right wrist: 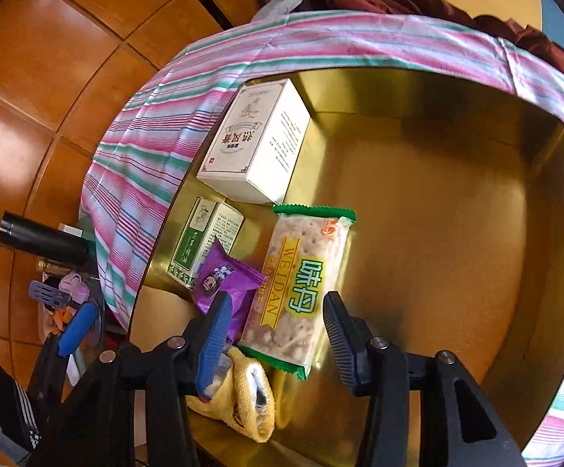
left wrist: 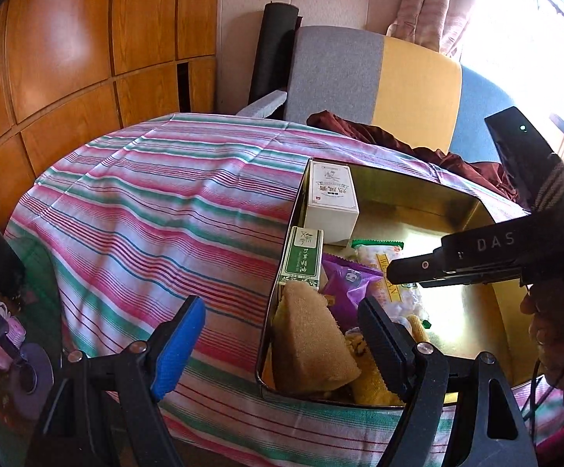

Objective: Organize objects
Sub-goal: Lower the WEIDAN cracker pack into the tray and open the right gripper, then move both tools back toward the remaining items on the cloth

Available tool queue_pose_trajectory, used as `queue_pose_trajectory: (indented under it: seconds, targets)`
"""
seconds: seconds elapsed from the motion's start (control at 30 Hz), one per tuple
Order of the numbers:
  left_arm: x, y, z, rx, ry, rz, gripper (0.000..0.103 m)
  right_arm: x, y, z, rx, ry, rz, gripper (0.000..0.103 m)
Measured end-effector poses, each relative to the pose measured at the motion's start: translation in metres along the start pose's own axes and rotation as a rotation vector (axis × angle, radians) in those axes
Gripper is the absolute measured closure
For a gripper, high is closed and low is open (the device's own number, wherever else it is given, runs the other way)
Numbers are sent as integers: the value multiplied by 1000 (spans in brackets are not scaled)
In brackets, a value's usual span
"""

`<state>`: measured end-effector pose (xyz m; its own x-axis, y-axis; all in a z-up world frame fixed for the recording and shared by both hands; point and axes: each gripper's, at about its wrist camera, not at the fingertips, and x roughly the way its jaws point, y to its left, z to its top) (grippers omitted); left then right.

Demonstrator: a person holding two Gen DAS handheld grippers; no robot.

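On the striped tablecloth (left wrist: 145,202) stands a golden tin (right wrist: 457,194). Along its left wall I see a white box (right wrist: 254,144) at the far end, then a green box (right wrist: 204,241), a purple packet (right wrist: 223,280) and the WEIDAN cracker pack (right wrist: 301,284). My right gripper (right wrist: 278,323) hangs spread over the near end of that pack, holding nothing. My left gripper (left wrist: 282,338) is spread too, astride the tin's left wall, above a brown sponge (left wrist: 313,342).

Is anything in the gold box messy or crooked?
Yes. The cracker packet lies slanted, overlapping the purple snack packet, and a yellow cloth is bunched up underneath them. The white box and green box sit neatly along the tin's left wall.
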<state>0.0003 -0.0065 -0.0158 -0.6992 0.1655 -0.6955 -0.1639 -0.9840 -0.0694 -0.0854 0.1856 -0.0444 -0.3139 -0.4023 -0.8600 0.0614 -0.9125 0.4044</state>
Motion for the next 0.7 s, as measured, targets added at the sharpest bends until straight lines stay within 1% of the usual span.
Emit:
queue_pose_trajectory:
  seconds: [0.2,0.33,0.5,0.6,0.7]
  targets:
    - [-4,-7,1,6,-7,1,21,-15,4,-9,-51,-45,-81,54]
    - [-9,-11,1,17,-13,-5,21,-25,6,-16,-94,-90,-156,52]
    - [-15,-17,3,28,-23,-2,21,-43,0,-27,-125,-151,-211,52]
    - [-17,-21,4,37,-29,0,19,-56,-9,-32,-133,-185,-242,48]
    - [-19,-27,5,55,-34,0,19,-73,-25,-38,-115,-221,-259,43]
